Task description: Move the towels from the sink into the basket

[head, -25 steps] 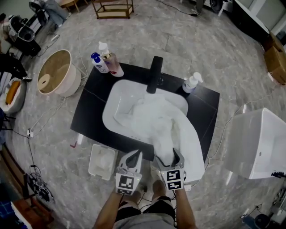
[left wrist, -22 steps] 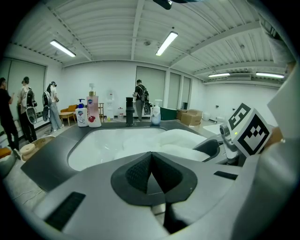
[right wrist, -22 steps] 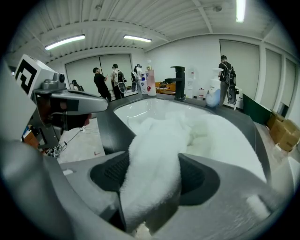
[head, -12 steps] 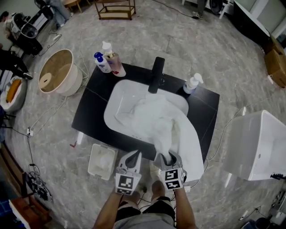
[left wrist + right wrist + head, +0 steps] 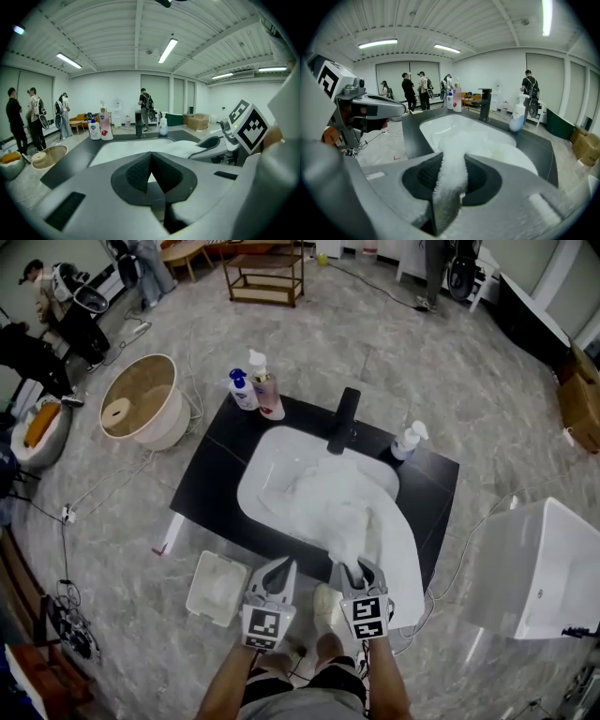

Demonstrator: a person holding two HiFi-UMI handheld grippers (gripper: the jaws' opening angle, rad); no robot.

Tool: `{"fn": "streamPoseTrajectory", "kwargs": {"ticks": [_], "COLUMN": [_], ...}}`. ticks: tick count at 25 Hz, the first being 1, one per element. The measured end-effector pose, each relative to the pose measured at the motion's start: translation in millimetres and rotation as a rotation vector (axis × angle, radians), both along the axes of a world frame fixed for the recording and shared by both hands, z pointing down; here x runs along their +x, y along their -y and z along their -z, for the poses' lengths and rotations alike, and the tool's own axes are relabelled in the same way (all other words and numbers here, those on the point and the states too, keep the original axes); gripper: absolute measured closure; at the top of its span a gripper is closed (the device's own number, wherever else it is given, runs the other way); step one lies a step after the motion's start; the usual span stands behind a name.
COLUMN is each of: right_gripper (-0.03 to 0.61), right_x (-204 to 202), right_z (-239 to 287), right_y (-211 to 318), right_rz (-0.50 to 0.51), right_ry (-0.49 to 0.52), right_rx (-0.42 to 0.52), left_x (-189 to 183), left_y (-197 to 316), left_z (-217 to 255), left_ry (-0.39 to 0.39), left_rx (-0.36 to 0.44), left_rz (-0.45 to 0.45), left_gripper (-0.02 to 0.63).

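Observation:
White towels (image 5: 361,512) fill the white sink (image 5: 267,488) and hang over its near right rim. My right gripper (image 5: 361,574) is shut on the towel's near fold; a fluffy strip (image 5: 450,183) runs up between its pads, and these jaws have just been closing on it. Just to its left my left gripper (image 5: 275,576) hangs in front of the counter, shut with nothing in it, its pads meeting at the tip (image 5: 151,157). A small white basket (image 5: 195,589) stands on the floor left of the left gripper, with something white inside.
A black faucet (image 5: 345,420) rises behind the sink on the black counter (image 5: 211,484). Soap bottles (image 5: 255,385) stand at its far left corner, a pump bottle (image 5: 409,440) at the far right. A round tan tub (image 5: 141,399) sits far left, a white bin (image 5: 539,568) right. People stand at the back.
The right gripper's jaws, open around the towel fold a second ago, have closed on it. Both grippers sit a little farther back from the sink's front edge.

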State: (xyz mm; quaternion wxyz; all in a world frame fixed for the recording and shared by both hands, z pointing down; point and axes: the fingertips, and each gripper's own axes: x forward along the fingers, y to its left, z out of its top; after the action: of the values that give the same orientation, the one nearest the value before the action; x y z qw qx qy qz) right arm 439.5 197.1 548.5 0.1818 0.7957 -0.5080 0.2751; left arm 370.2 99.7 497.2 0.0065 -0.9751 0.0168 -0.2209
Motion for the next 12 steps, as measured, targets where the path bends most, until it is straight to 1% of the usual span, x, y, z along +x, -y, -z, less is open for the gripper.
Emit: {"fn": "streamPoseTrajectory", "kwargs": {"ticks": [7, 12], "right_gripper": [0.480, 0.480], "right_x": [9.7, 3.9], "right_z": [79.5, 137.8], "right_y": [20.4, 39.3], "right_rz": [0.012, 0.039], "right_ry": [-0.096, -0.166], "right_rx": [0.118, 0.203], "left_x": [-12.3, -30.7], "left_y": [19.8, 32.2], "left_z": [61.6, 102.0], "left_ry": [-0.084, -0.139], "left_rx": [0.069, 0.104], "left_rz": [0.059, 0.117], "left_gripper": [0.604, 0.604]}}
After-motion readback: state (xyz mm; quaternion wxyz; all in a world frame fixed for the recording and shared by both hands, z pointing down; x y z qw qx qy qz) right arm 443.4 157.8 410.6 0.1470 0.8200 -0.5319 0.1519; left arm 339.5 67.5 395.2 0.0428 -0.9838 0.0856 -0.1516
